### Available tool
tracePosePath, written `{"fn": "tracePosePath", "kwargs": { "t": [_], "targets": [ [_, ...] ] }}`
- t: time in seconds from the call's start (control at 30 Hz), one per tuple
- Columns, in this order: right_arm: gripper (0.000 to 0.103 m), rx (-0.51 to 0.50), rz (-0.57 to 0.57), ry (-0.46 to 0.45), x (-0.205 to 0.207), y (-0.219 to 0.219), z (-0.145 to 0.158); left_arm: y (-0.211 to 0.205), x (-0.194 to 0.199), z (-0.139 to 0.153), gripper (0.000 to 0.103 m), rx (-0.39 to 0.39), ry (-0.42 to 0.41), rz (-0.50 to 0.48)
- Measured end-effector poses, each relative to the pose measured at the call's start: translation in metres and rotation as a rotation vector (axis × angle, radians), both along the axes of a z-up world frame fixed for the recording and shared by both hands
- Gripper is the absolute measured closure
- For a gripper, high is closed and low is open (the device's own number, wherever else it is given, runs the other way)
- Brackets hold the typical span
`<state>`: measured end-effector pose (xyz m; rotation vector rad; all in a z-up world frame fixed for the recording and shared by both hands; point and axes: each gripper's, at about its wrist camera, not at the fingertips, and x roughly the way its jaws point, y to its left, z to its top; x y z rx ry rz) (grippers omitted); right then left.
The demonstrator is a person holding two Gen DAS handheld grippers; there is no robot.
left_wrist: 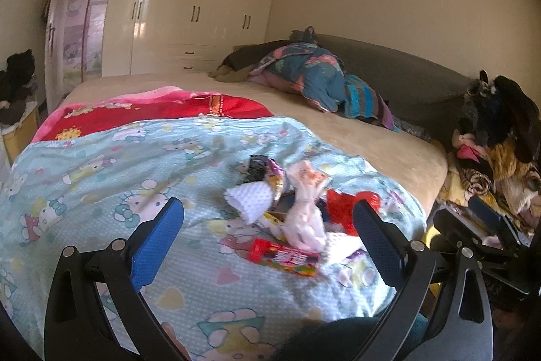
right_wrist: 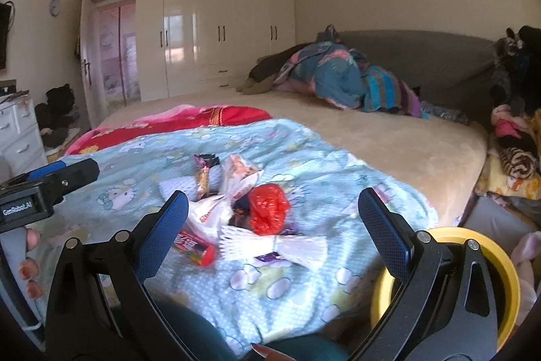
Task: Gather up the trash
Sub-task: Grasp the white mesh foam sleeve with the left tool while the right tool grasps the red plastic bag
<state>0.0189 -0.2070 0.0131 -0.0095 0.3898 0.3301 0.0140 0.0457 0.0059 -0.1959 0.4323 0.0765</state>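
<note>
A heap of trash lies on the light-blue cartoon blanket (left_wrist: 101, 178) on the bed. It holds a white plastic bag (left_wrist: 304, 219), a white foam net (left_wrist: 252, 202), a crumpled red bag (left_wrist: 345, 208), a red candy tube (left_wrist: 284, 257) and a dark snack wrapper (left_wrist: 258, 166). In the right wrist view I see the red bag (right_wrist: 268, 208), a white foam net (right_wrist: 270, 244), the candy tube (right_wrist: 196, 247) and the white bag (right_wrist: 213, 208). My left gripper (left_wrist: 270, 225) is open and empty, just short of the heap. My right gripper (right_wrist: 274, 215) is open and empty, in front of it.
A yellow bin (right_wrist: 500, 266) stands on the floor by the bed's near right corner. Bundled bedding (left_wrist: 314, 76) lies at the headboard. Piled clothes (left_wrist: 500, 151) sit to the right. White wardrobes (right_wrist: 216, 29) line the far wall. The left gripper's body (right_wrist: 44, 188) shows at the left.
</note>
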Motion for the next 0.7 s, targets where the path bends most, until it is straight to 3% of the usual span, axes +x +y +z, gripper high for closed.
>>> {"fn": "tracePosePath", "kwargs": {
  "t": [0.37, 0.7],
  "targets": [
    [0.01, 0.001, 0.028, 0.121, 0.051, 0.016, -0.014, 0.036, 0.041, -0.019, 0.006, -0.038, 0.059, 0.032],
    [0.01, -0.002, 0.069, 0.171, 0.083, 0.027, -0.026, 0.073, 0.108, -0.064, 0.006, -0.214, 0.196, 0.029]
  ]
}}
